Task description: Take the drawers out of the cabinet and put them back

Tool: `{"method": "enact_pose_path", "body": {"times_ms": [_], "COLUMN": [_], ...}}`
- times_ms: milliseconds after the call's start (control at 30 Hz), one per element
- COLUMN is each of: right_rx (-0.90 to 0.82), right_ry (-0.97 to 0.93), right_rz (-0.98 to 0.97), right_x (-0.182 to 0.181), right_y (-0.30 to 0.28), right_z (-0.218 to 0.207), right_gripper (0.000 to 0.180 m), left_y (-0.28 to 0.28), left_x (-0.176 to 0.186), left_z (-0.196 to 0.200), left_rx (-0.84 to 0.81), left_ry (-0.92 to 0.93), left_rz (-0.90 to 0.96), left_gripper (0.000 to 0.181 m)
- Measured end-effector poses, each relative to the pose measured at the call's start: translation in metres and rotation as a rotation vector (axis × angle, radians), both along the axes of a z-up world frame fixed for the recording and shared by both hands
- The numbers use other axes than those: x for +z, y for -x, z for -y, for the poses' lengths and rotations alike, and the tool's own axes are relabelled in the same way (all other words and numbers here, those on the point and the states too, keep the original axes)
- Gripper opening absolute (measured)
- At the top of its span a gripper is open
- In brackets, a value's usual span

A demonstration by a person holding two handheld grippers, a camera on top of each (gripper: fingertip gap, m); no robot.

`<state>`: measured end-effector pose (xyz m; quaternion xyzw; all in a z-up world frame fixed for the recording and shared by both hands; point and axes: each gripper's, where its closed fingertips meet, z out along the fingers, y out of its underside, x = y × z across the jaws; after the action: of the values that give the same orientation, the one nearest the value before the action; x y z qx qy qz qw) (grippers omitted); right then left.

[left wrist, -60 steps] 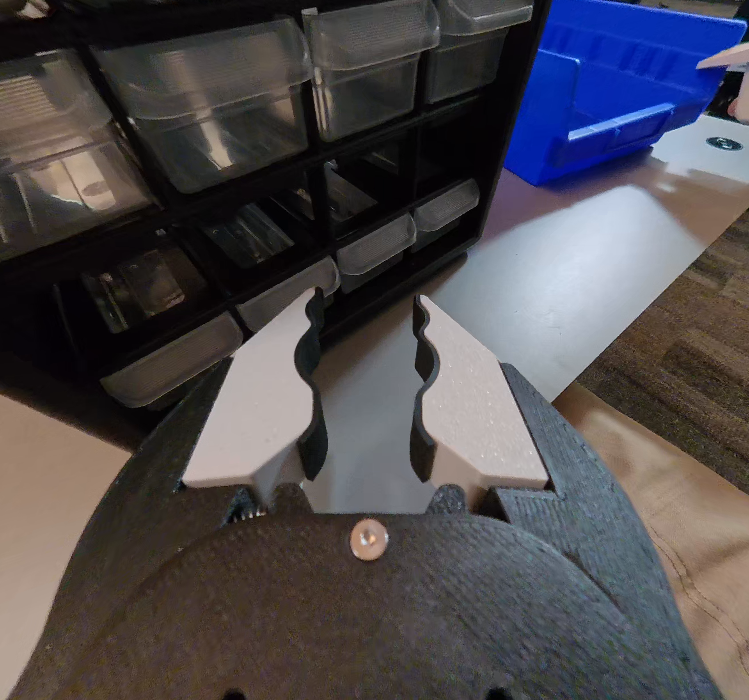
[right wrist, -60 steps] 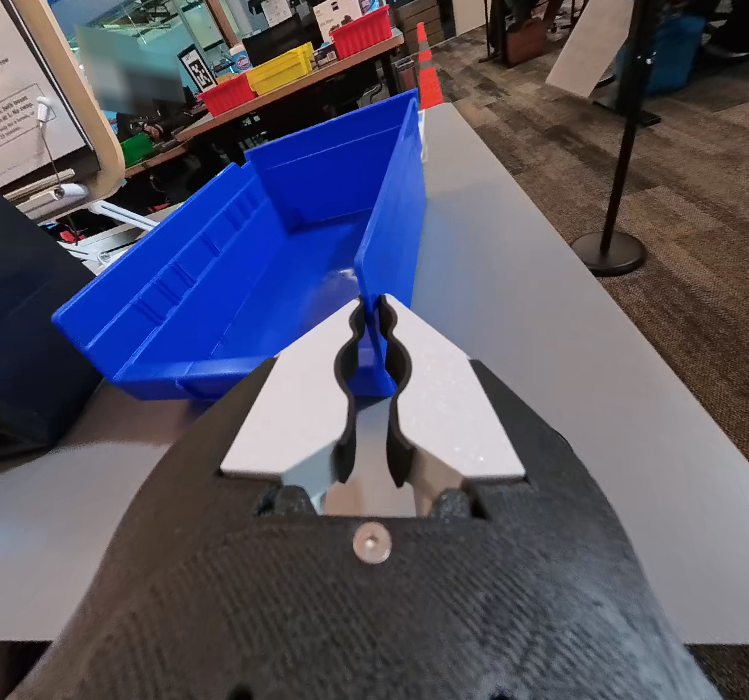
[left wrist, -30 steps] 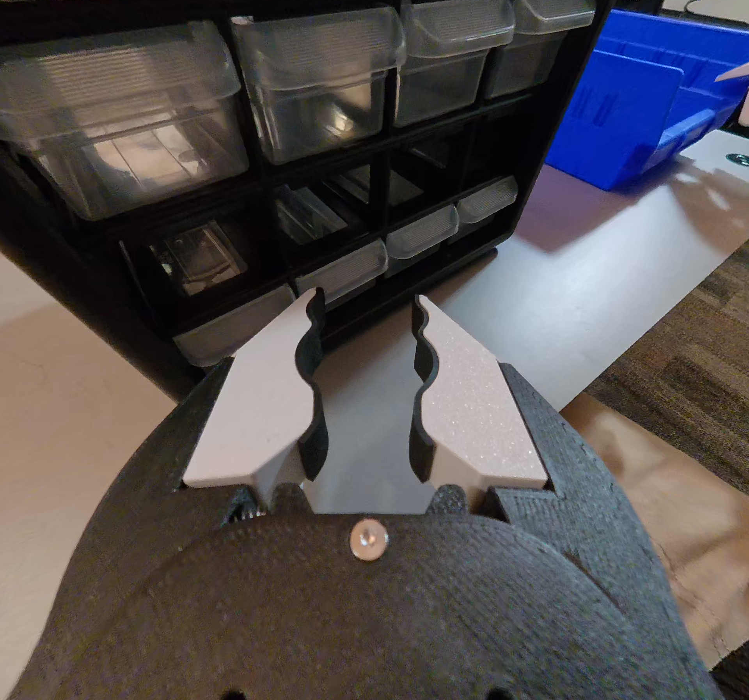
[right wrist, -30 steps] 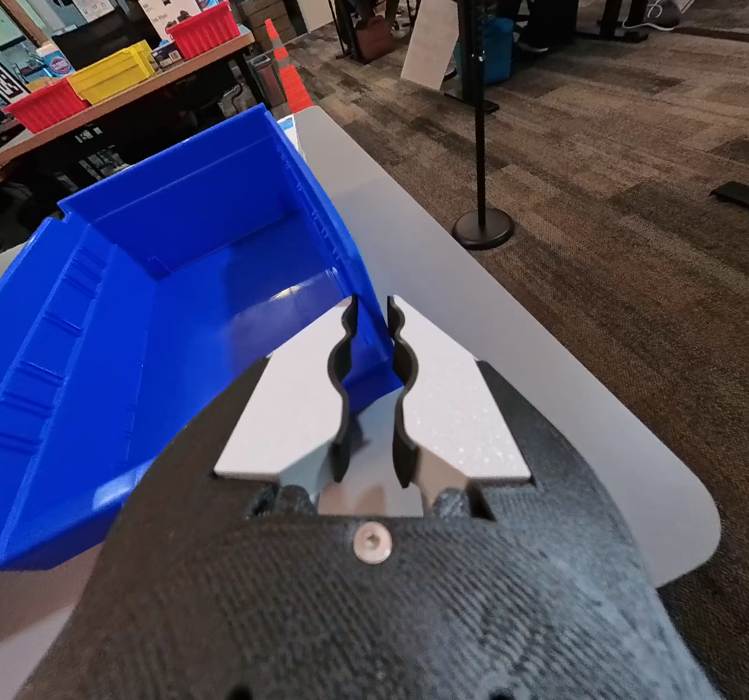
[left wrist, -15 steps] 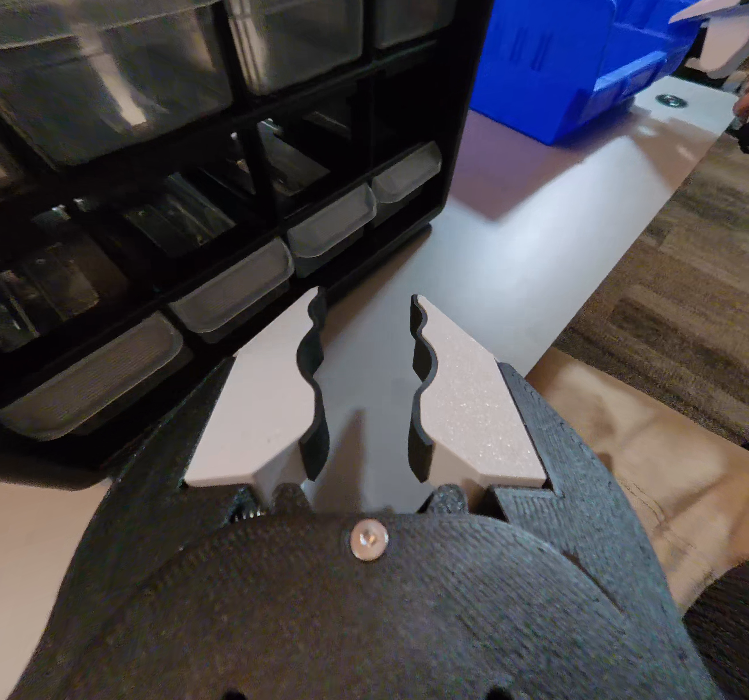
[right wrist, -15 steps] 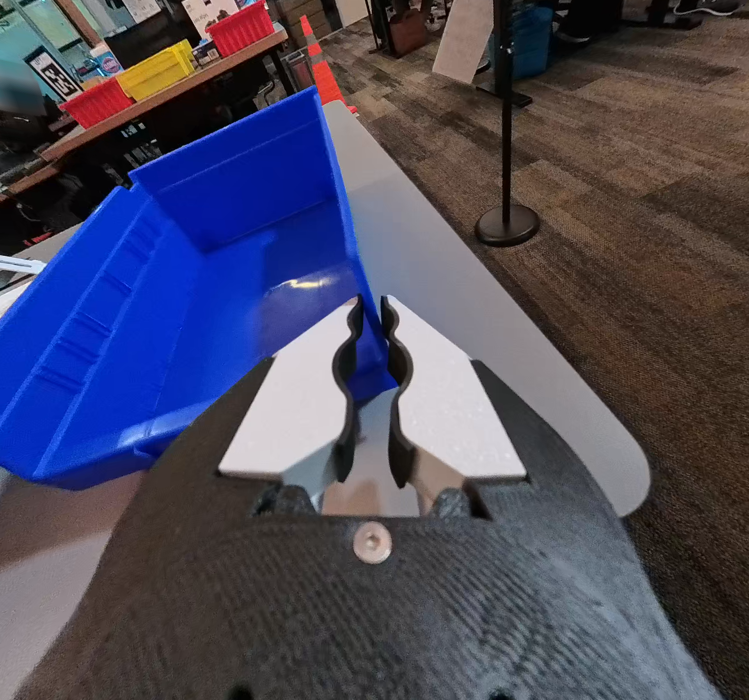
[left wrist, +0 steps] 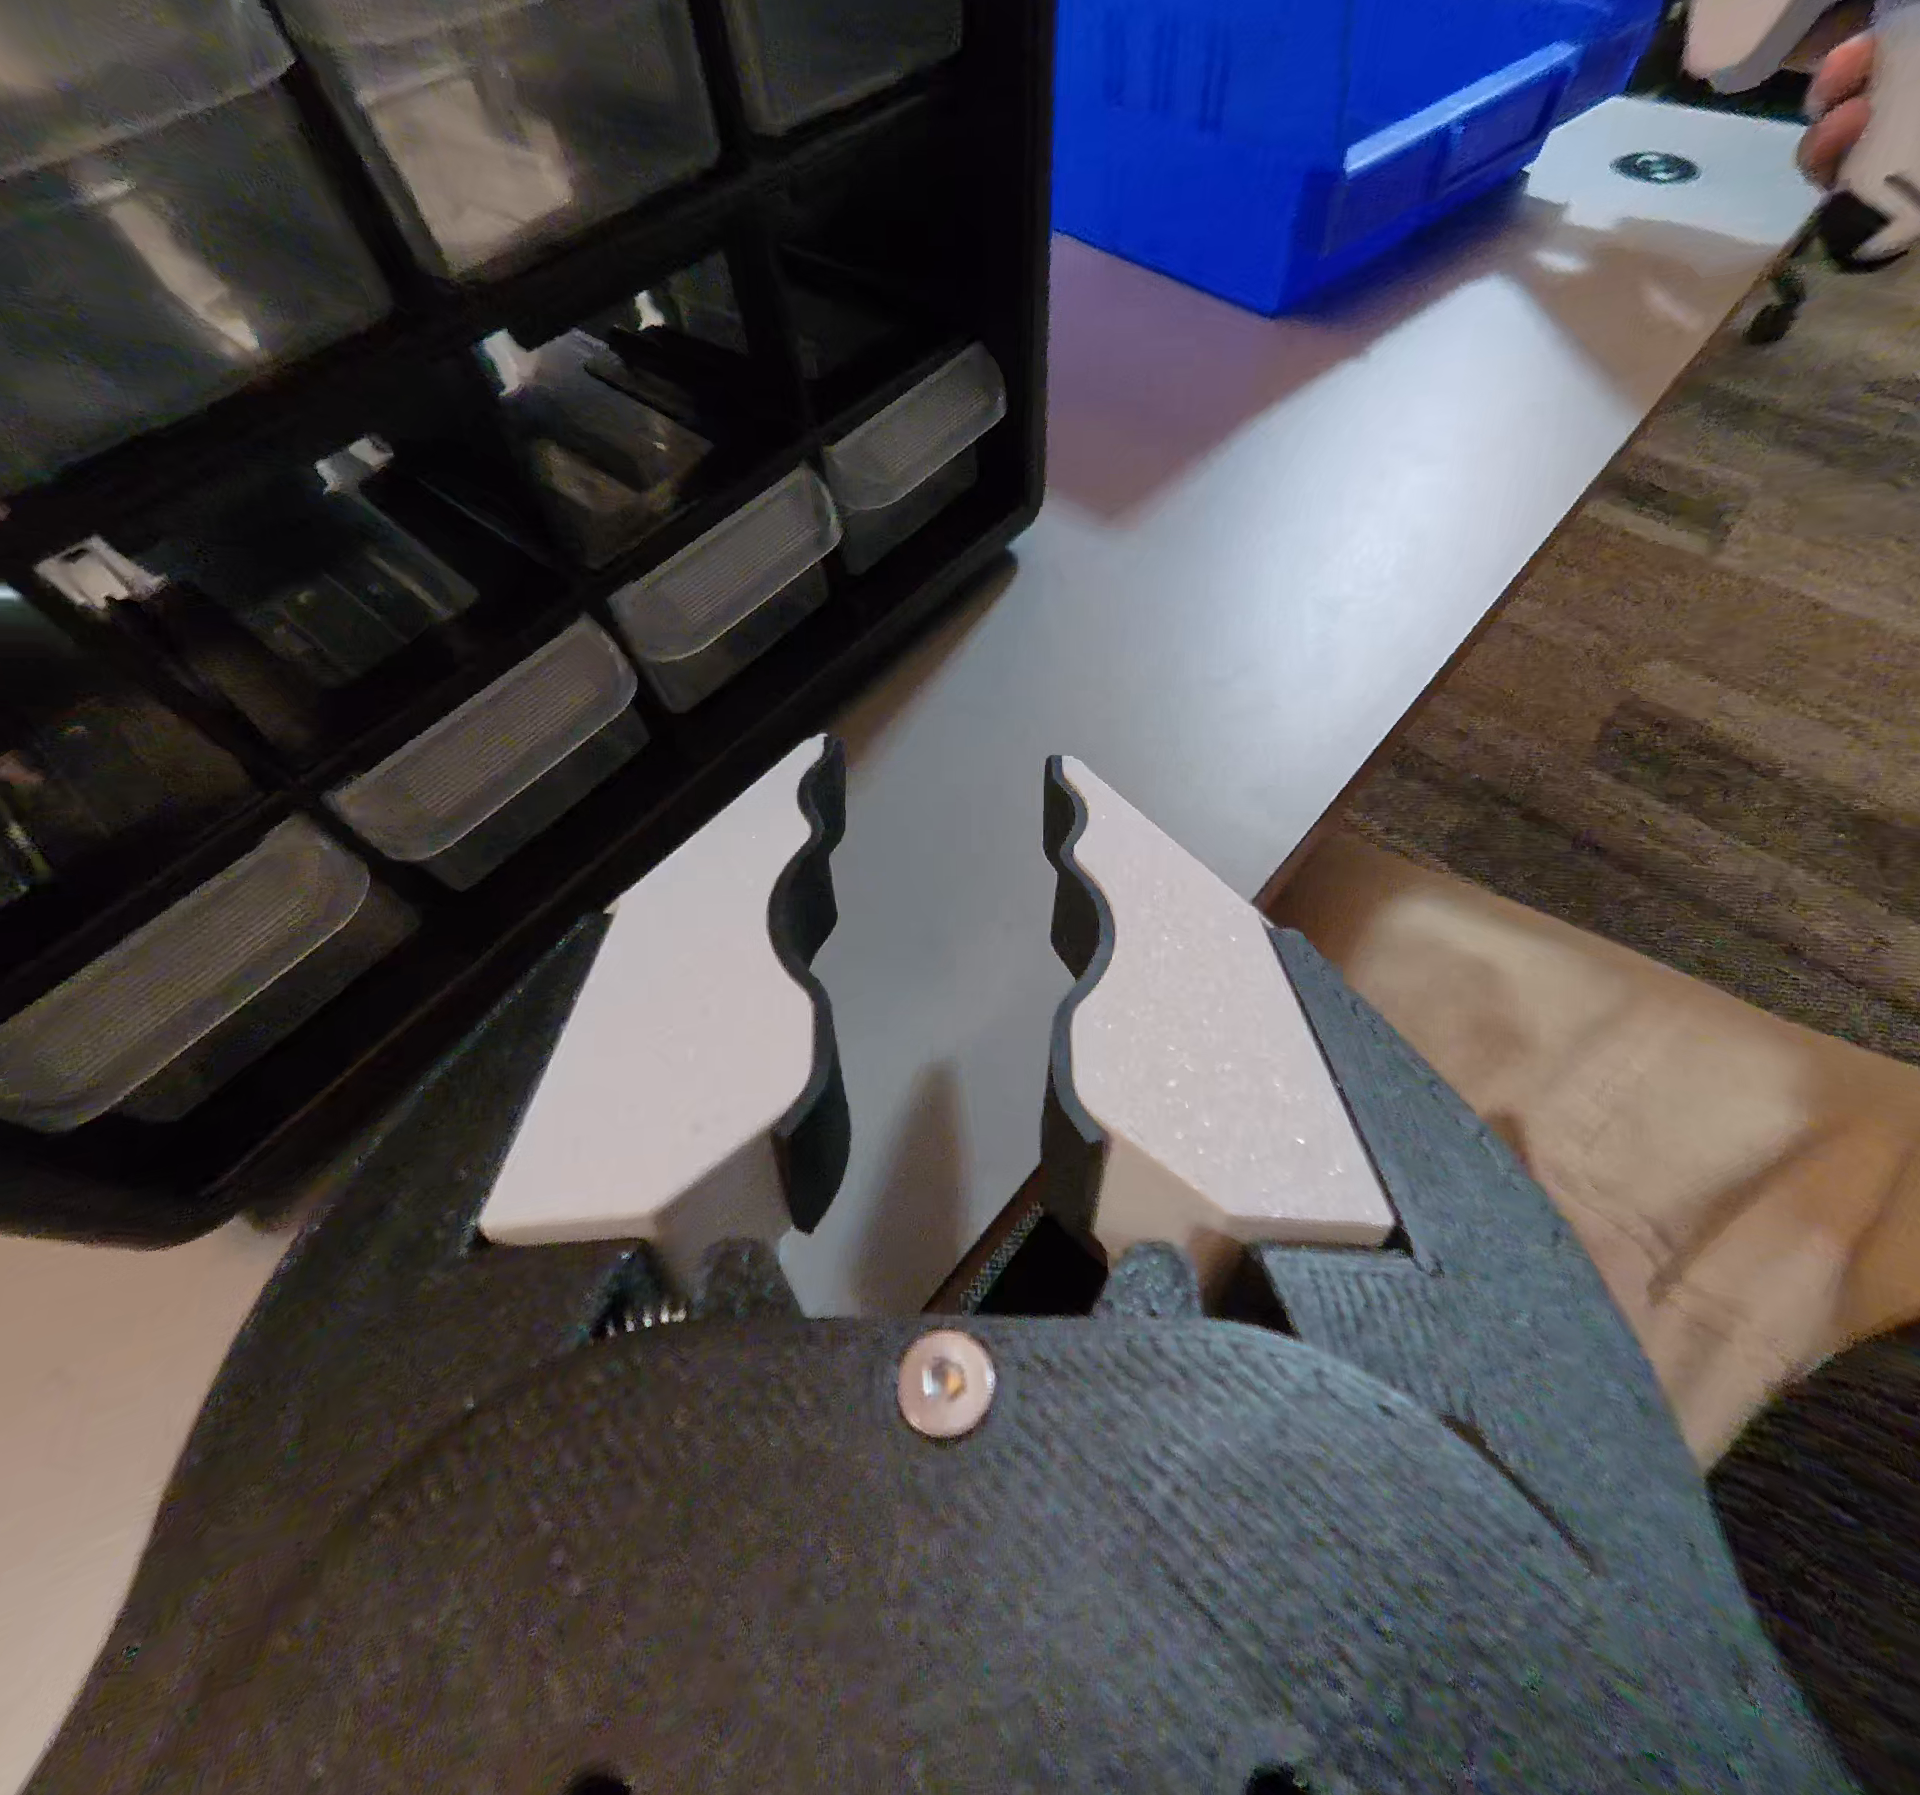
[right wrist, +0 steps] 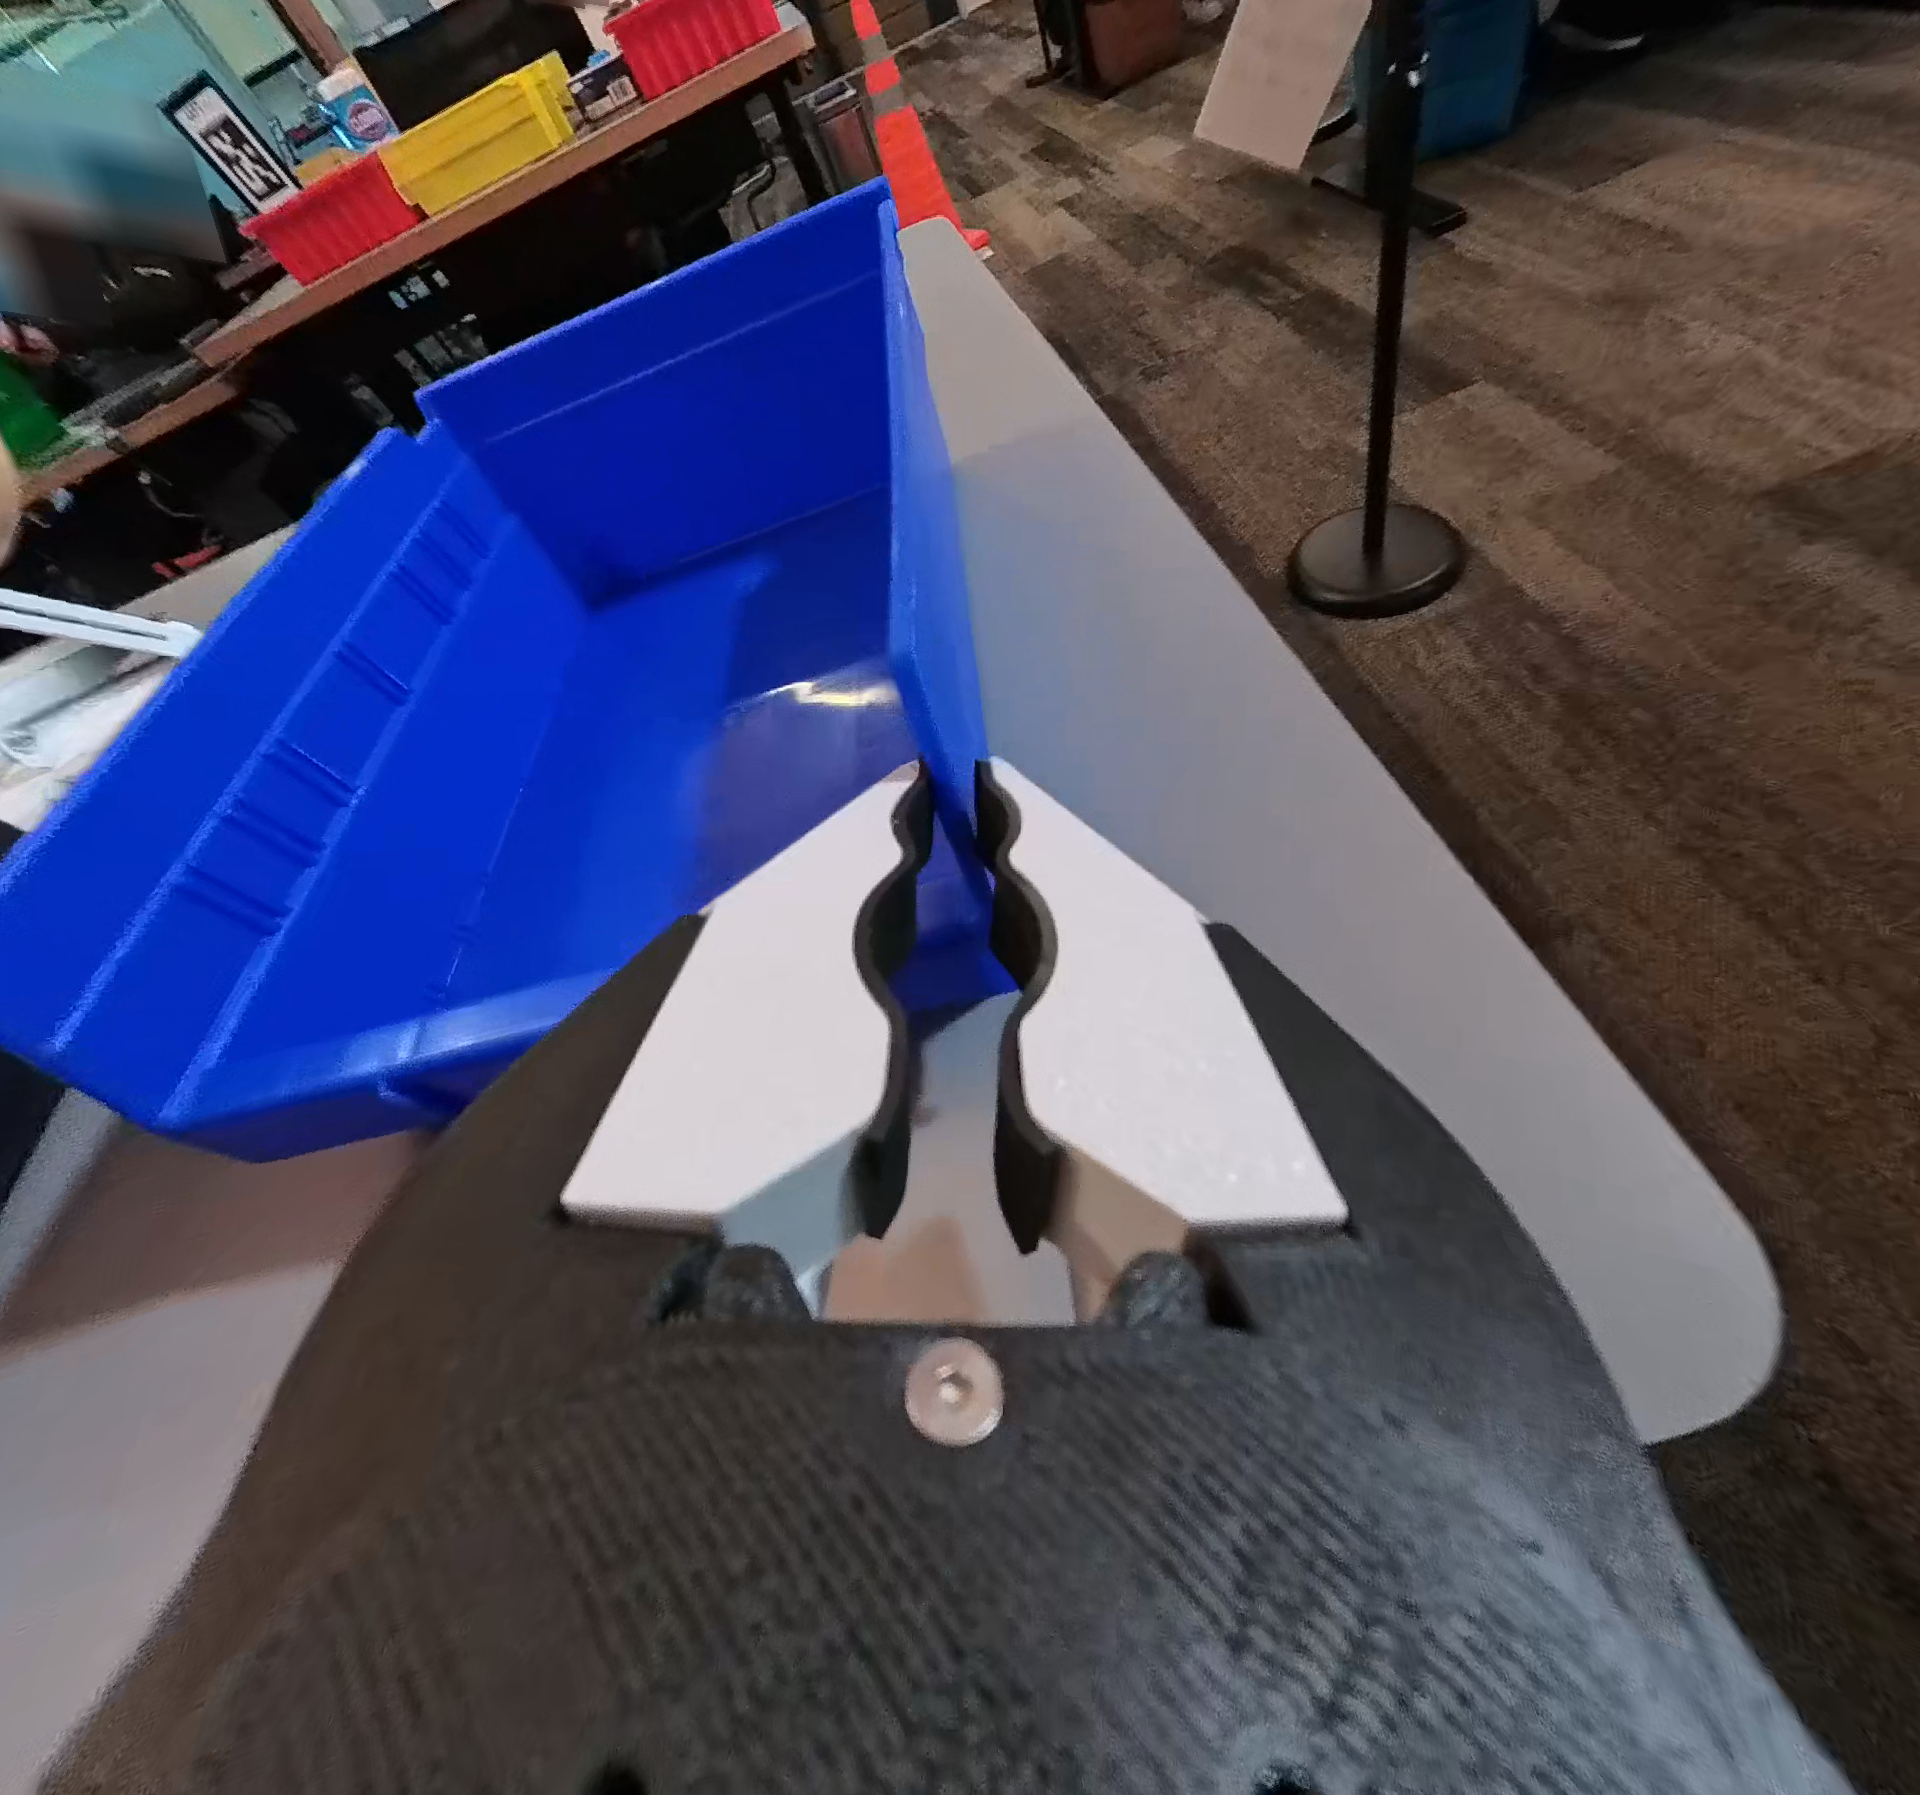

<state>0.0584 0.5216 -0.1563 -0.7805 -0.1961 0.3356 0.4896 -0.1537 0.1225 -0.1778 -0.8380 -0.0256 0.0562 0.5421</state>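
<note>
while the left tool [left wrist: 940, 779] gapes beside the cabinet [left wrist: 914, 218], the right tool [right wrist: 951, 789] stays narrow.

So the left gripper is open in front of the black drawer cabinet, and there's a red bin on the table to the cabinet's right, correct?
Not quite: the bin is blue, not red, as the left wrist view shows. The left gripper is open before the black drawer cabinet.

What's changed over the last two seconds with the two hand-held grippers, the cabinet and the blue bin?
The left hand-held gripper swung right along the cabinet front toward its bottom right corner, nearing the bottom row of drawers. It took hold of nothing. The right hand-held gripper panned right, then back, with the blue bin wall edge between its narrowly parted jaws throughout. Left jaws unchanged, open and empty; drawers and bin unmoved.
</note>
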Motion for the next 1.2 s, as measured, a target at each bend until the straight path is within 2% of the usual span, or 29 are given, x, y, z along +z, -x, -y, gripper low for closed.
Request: {"method": "enact_pose_path", "body": {"times_ms": [67,133,200,300,533,700,800,967,1033,1200], "right_rx": [-0.017,-0.039,-0.062,-0.085,-0.124,-0.151,-0.13,-0.044,-0.001,0.034], "right_ry": [-0.045,-0.081,-0.124,-0.167,-0.294,-0.369,-0.333,-0.081,-0.022,-0.107], "right_rz": [0.051,0.145,0.251,0.282,0.403,0.494,0.446,0.159,0.078,0.22], "right_x": [-0.001,-0.007,-0.014,-0.012,-0.005,-0.004,-0.004,-0.005,-0.005,-0.005], "right_y": [-0.001,-0.003,-0.007,-0.009,-0.005,0.003,0.009,0.025,0.03,0.039], "right_z": [-0.001,-0.001,-0.001,0.001,-0.004,-0.014,-0.018,-0.019,-0.016,-0.011], "right_gripper": [0.009,0.031,0.028,0.018,0.017,0.019,0.013,0.002,0.004,0.0], "left_y": [-0.005,-0.008,-0.009,-0.014,-0.022,-0.012,-0.002,0.011,0.016,0.037], "left_x": [0.003,0.004,0.002,0.002,0.004,0.016,0.02,0.016,0.015,0.015], "left_z": [-0.002,-0.004,-0.006,-0.007,-0.004,0.006,0.016,0.026,0.028,0.035], "left_rx": [-0.022,-0.039,-0.048,-0.063,-0.077,-0.02,0.02,0.074,0.091,0.153], "left_ry": [-0.01,-0.013,-0.006,-0.009,-0.013,-0.074,-0.088,-0.086,-0.088,-0.103], "left_rz": [0.0,-0.001,0.007,0.039,0.042,0.045,0.06,0.144,0.184,0.237], "left_gripper": [0.036,0.036,0.036,0.036,0.036,0.031,0.031,0.031,0.032,0.032]}}
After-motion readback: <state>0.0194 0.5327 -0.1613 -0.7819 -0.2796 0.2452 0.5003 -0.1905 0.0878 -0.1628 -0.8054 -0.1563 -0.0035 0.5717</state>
